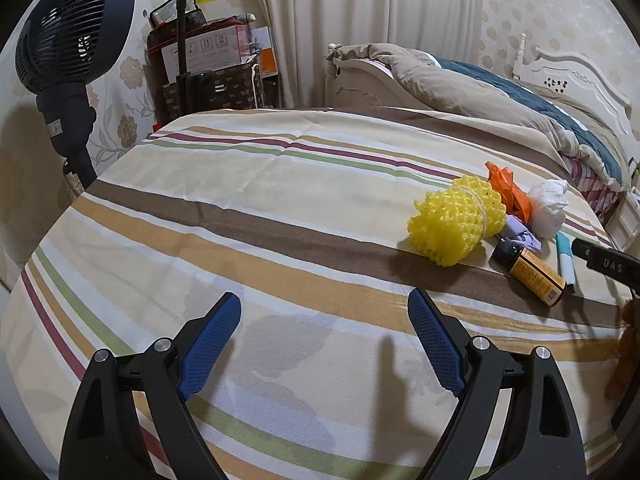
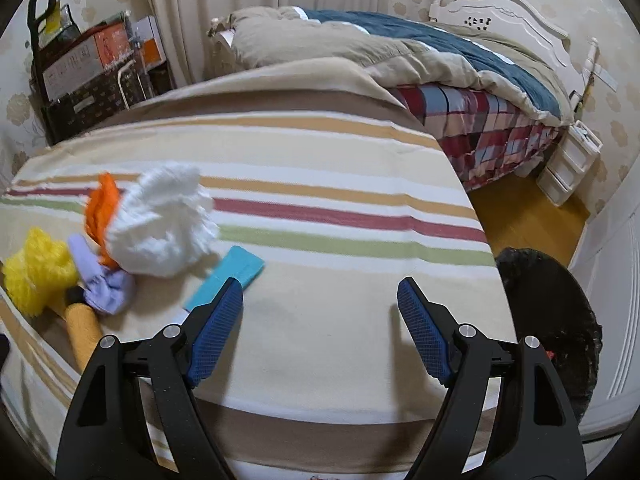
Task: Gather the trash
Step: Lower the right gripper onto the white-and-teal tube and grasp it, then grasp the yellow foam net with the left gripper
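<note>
Trash lies in a cluster on the striped cloth (image 1: pixel 248 184): a yellow foam net (image 1: pixel 456 220), an orange wrapper (image 1: pixel 508 192), a white crumpled tissue (image 1: pixel 548 208), a lilac scrap (image 1: pixel 524 238), a small brown bottle (image 1: pixel 528 272) and a teal tube (image 1: pixel 565 258). My left gripper (image 1: pixel 324 312) is open and empty, left of and nearer than the cluster. My right gripper (image 2: pixel 320 294) is open and empty, right of the tissue (image 2: pixel 160 228), with its left finger over the teal tube (image 2: pixel 228 276). The net (image 2: pixel 36 276), wrapper (image 2: pixel 102 208) and bottle (image 2: pixel 82 328) show at the left of the right wrist view.
A black bin (image 2: pixel 548 320) stands on the floor by the table's right edge. A bed (image 2: pixel 440 68) with a quilt lies behind. A black fan (image 1: pixel 68 60) stands at the left. Stacked boxes (image 1: pixel 212 68) sit in the far corner. White drawers (image 2: pixel 568 164) stand by the bed.
</note>
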### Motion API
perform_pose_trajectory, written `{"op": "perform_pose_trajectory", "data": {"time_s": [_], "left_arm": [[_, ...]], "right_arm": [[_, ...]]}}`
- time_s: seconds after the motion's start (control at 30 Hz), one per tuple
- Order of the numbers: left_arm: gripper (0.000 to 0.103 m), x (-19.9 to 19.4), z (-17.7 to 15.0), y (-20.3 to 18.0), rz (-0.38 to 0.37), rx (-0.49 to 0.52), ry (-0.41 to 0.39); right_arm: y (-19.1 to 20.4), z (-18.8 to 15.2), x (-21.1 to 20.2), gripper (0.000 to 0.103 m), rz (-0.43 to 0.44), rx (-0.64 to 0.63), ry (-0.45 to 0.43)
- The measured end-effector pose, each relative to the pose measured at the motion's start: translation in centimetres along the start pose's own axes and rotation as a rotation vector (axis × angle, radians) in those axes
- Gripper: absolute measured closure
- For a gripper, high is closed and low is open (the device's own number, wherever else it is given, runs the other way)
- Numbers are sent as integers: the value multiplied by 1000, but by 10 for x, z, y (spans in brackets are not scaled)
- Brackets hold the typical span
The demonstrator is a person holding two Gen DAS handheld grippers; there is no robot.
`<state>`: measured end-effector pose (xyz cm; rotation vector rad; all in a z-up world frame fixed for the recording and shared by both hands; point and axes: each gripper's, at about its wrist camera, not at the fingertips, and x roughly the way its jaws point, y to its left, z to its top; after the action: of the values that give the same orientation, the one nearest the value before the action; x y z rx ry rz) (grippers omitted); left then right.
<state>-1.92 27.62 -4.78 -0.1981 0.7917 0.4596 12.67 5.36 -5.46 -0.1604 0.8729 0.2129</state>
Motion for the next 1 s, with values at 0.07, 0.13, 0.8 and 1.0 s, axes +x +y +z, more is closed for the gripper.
{"op": "perform_pose_trajectory", "data": {"time_s": [0.07,0.13,0.8,1.0], "left_arm": [[18,0,0,1,-1,1,-1],[18,-1,0,0,-1,4,-2],[17,0,9,-17,-98,54,-44],[15,5,18,-35,-133,97,-62]], "right_arm": [[7,1,-5,25,17,6,-12],[20,-2,-8,25,45,-10,-8],[19,-25,-16,86,97,-70,3],[11,-27,-17,87,121,-53,1]]}}
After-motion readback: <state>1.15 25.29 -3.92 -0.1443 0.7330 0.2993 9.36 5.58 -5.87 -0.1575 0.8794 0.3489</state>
